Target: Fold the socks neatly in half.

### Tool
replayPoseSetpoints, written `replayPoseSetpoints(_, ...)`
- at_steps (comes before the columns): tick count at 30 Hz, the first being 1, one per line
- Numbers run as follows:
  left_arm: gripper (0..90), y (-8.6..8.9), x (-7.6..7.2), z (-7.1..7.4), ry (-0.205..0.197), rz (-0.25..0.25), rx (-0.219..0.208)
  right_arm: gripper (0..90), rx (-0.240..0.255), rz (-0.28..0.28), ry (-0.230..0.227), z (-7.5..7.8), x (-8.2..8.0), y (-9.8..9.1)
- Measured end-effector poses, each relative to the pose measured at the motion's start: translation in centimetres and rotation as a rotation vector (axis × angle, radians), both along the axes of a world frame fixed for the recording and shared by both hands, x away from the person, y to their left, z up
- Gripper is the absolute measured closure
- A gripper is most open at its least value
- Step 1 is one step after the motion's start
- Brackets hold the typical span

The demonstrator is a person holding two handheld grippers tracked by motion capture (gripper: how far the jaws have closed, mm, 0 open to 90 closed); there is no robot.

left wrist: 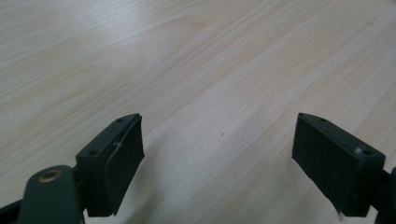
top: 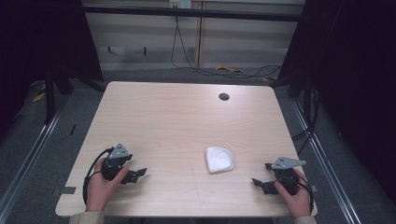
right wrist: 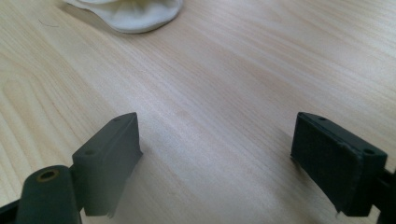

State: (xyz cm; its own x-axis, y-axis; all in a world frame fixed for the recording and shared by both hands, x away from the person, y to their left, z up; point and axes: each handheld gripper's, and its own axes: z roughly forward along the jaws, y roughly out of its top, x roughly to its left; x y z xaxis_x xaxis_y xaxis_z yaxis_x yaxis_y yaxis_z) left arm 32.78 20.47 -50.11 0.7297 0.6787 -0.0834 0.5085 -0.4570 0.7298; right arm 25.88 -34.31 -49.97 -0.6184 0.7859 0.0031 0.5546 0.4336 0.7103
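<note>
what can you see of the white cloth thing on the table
The small white folded cloth looks soft and slightly puffy, with one rounded edge and one straighter side. It lies flat on the light wooden table, near the front, right of centre. Nothing touches it; it sits apart from both tools, nearer the right one. Its rounded edge also shows in the right gripper view.

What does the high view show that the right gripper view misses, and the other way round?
High view alone: the whole table with its dark round hole, the floor and cables behind it, the left hand-held gripper, and both of the person's hands.

Right gripper view alone: a close look along the right hand-held gripper, its two black jaws standing wide apart with nothing between them, and the wood grain up close.

Both: the folded white cloth lying on the pale wooden table, ahead of the right hand-held gripper and untouched.
</note>
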Motion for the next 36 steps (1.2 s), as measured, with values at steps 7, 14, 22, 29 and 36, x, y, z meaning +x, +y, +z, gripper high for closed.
replayPoseSetpoints(7,16.6,1.0,-0.3,-0.2,0.001,0.019,0.005,14.3,0.001,0.001,0.001,0.0,0.0,0.0)
replayPoseSetpoints(14,16.6,1.7,-0.6,-0.4,-0.002,0.017,0.013,14.3,0.000,0.002,0.001,0.0,0.0,0.0)
replayPoseSetpoints(22,16.5,2.4,-0.9,-0.6,-0.011,0.029,0.013,14.3,0.000,0.002,0.001,0.0,0.0,0.0)
replayPoseSetpoints(29,16.5,2.8,-1.0,-0.8,-0.021,0.038,0.027,14.3,0.001,0.001,0.001,0.0,0.0,0.0)
replayPoseSetpoints(36,16.5,3.0,-1.1,-1.1,-0.018,0.042,0.041,14.3,0.000,0.002,0.000,0.0,0.0,0.0)
